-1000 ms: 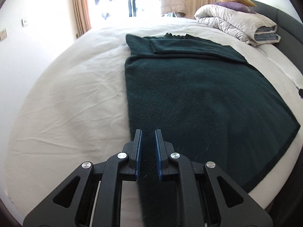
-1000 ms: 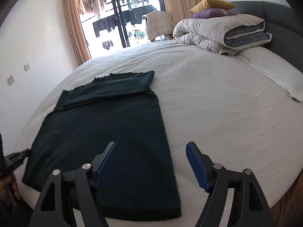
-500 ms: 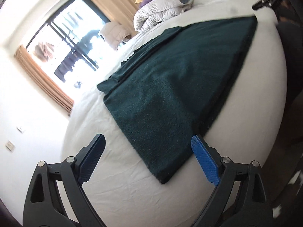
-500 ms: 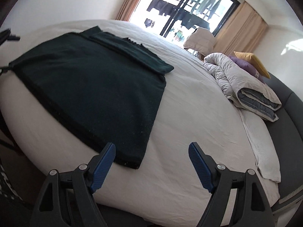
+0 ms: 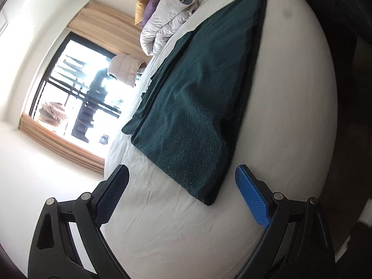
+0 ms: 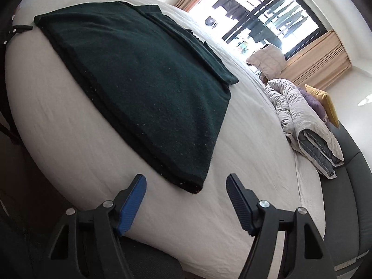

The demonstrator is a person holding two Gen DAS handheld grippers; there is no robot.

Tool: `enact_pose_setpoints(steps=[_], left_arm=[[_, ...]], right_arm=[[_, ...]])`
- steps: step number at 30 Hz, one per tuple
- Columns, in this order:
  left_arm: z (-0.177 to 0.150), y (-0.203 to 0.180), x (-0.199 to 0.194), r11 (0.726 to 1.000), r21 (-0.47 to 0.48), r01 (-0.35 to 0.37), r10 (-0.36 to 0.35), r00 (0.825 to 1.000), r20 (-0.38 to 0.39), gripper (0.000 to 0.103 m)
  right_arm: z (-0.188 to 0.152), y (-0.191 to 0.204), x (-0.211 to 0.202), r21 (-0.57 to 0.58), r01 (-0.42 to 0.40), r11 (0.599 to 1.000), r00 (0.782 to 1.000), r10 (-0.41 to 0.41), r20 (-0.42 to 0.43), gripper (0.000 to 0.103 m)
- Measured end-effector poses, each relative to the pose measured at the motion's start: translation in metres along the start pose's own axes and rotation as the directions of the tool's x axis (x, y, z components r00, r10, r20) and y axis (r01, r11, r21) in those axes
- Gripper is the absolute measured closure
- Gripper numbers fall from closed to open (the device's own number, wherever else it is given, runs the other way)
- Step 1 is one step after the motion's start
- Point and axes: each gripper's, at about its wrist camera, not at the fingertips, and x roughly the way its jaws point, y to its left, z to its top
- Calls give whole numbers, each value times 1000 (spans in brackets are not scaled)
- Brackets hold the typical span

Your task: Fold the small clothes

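Note:
A dark green knitted garment (image 5: 200, 97) lies flat on the white bed (image 5: 290, 121), with a folded strip along its far edge. It also shows in the right wrist view (image 6: 144, 86). My left gripper (image 5: 183, 193) is open and empty, tilted, just short of the garment's near left corner (image 5: 208, 200). My right gripper (image 6: 186, 200) is open and empty, just short of the near right corner (image 6: 194, 187). The other gripper's tip shows at the far corner in each view.
A folded grey-white duvet (image 6: 309, 130) with purple and yellow pillows (image 6: 325, 104) lies at the head of the bed. A beige cushion (image 6: 267, 60) sits by the window (image 6: 262, 16). The bed's front edge (image 6: 209, 262) drops off right under my grippers.
My left gripper has opened and let go of the garment. Both grippers have pulled back and tilted outward, each now facing a near corner of the garment.

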Motion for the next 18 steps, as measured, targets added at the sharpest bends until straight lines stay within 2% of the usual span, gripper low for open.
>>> enact_pose_setpoints(steps=[6,10,12,14,15,18], left_arm=[[-7,-6,15,992,110,-59,51,996,69,8],[-11,-5,20,991,116,-62,51,994,98,9],[-10,-4,22,991,118,-61,50,995,91,24],[-9,-3,30,991,119,-64,57,997,55,66],[-8,-2,34,990,118,-71,66,997,47,71],[-2,-1,40,992,111,-56,50,997,52,71]], right_arm=[[5,5,4,17,12,1000,1000,-13,14,33],[7,7,5,20,25,999,999,-25,24,33],[7,7,4,18,27,999,999,-28,28,33],[6,8,3,20,28,999,999,-29,30,33],[6,7,3,18,30,999,999,-31,31,33],[4,8,2,16,30,999,999,-30,33,33]])
